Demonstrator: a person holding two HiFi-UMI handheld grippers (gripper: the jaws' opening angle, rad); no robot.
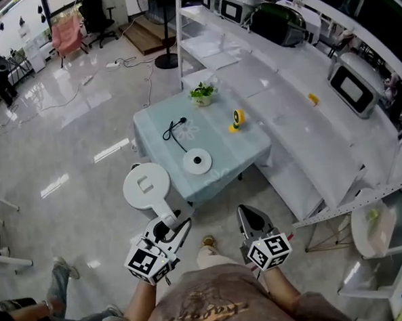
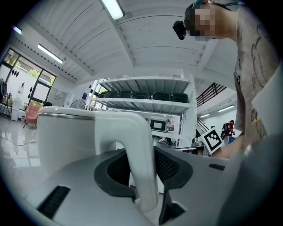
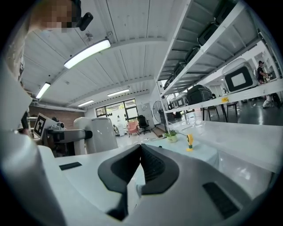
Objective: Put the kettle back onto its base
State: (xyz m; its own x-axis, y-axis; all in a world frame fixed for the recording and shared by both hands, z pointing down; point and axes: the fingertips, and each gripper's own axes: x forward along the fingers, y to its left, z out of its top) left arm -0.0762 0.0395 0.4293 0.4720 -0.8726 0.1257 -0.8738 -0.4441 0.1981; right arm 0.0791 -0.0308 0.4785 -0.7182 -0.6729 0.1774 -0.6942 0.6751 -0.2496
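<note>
In the head view a white kettle [image 1: 146, 187] hangs over the floor, short of the near left corner of the table [image 1: 251, 143] with the pale blue cloth. My left gripper [image 1: 169, 224] is shut on the kettle's handle [image 2: 138, 150], which stands upright between the dark pads [image 2: 168, 165]. The round white base [image 1: 197, 161] lies on the cloth near the table's front edge, with its black cord [image 1: 174, 131] trailing behind it. My right gripper [image 1: 244, 212] is to the right of the kettle, shut and holding nothing. In the right gripper view the jaw tips [image 3: 141, 148] meet, and the kettle [image 3: 96, 133] shows to the left.
A small potted plant [image 1: 202, 93] and a yellow object [image 1: 236, 118] stand on the cloth behind the base. White shelving [image 1: 300, 110] with appliances runs along the right. A round white side table [image 1: 371, 229] is at lower right. Another person's legs [image 1: 59, 277] are at lower left.
</note>
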